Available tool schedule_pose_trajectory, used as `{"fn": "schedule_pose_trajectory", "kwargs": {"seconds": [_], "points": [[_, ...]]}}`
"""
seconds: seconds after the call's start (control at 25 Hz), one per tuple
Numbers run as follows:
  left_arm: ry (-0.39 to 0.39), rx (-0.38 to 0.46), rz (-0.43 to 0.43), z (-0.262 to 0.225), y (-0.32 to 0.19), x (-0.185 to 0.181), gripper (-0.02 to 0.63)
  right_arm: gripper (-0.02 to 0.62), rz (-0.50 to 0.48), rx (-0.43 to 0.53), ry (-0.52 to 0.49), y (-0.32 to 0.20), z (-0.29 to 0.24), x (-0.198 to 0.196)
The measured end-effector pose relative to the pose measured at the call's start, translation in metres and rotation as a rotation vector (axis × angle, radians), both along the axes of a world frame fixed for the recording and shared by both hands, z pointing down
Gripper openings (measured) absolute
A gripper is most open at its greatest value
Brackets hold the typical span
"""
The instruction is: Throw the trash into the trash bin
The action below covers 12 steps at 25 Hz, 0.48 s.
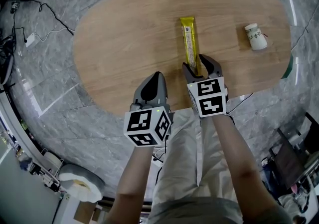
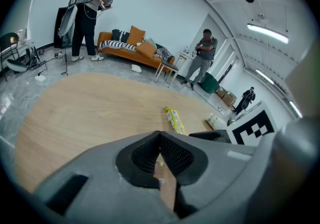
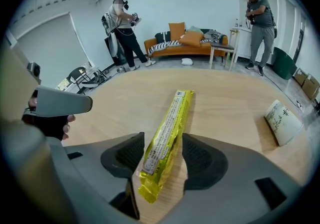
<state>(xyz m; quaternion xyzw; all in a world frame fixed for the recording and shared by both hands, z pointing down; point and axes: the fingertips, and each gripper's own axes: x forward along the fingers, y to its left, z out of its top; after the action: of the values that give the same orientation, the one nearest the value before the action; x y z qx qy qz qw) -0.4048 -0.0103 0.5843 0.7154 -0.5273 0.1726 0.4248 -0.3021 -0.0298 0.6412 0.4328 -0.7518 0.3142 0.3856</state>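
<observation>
On the oval wooden desk (image 1: 124,33) lie two pieces of trash: one long yellow snack packet (image 1: 189,42) and one white paper cup (image 1: 255,37). The cup is tipped on its side, well apart from the packet towards the desk's right end. There are two tools, one in each hand.

The right tool (image 1: 196,63) points steeply down at the near end of the packet. Its jaws stand wide apart, one on each side of the wrapper. The pads do not press on it, and the packet lies flat on the wood. The left tool (image 1: 158,76) hovers over the desk's near edge, just beside the right one. Its jaws are closed together, with nothing between them.

Beyond the desk stands an orange sofa (image 3: 182,42) with cushions, and two people stand on the grey floor. A dark green bin (image 3: 283,62) sits on the floor near one of them. The desk surface around the packet is open, and nothing blocks the right tool.
</observation>
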Motion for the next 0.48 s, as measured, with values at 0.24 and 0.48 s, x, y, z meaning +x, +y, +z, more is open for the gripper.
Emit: {"fn": "schedule_pose_trajectory", "kwargs": {"seconds": [0.24, 0.48], "points": [[0.002, -0.01, 0.006, 0.006, 0.0, 0.0, 0.0, 0.199, 0.002, -0.018, 0.01, -0.001, 0.012, -0.003], [0.001, -0.017, 0.005, 0.01, 0.0, -0.003, 0.0, 0.199, 0.007, -0.027, 0.021, -0.001, 0.018, -0.003]]}}
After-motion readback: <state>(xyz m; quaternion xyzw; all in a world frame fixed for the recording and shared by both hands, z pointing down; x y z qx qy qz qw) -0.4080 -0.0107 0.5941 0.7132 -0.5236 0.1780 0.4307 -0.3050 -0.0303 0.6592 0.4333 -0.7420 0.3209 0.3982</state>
